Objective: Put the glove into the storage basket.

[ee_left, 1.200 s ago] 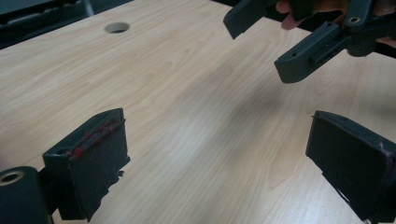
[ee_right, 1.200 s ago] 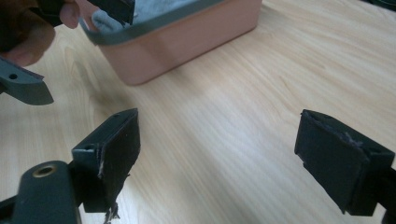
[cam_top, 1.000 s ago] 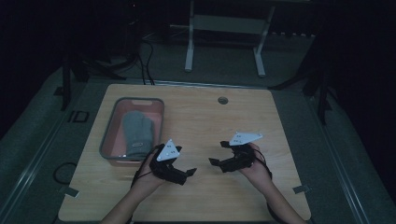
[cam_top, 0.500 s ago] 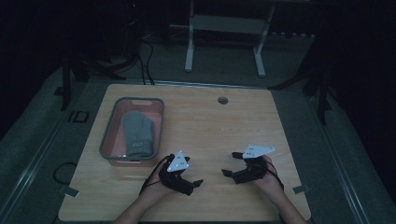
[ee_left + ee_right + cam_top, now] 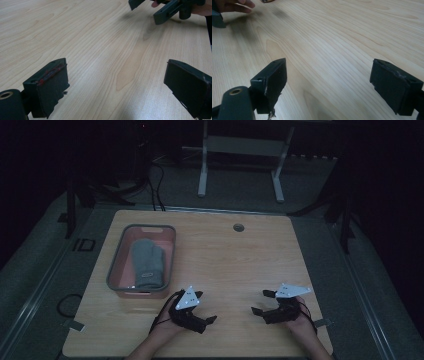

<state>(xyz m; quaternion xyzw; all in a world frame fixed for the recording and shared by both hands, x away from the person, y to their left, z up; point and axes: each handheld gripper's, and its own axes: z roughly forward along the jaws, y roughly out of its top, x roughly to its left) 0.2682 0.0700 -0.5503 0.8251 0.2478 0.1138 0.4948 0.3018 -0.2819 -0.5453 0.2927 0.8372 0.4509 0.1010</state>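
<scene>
While a grey mitten (image 5: 147, 262) lies in the tray (image 5: 116, 270), left gripper (image 5: 206, 313) and right gripper (image 5: 262, 302) rest nearby, fingers spread, empty.

— What blocks the table (image 5: 225, 265)?

— At centre left of the high view sits a bin (image 5: 116, 270) holding a grey mitten (image 5: 146, 262); its walls close off that side. A small round hole (image 5: 238, 227) lies near the far edge, flush with the wood.

— And open room?

— The middle and right of the wooden top are bare. The left gripper (image 5: 205, 315), at lower centre just below the bin's near wall, and the right gripper (image 5: 262, 302), at lower right, stand well apart, bare wood between them.

— Between the jaws?

— Both pairs gape wide, with only wood grain in the gaps in each gripper view.
</scene>
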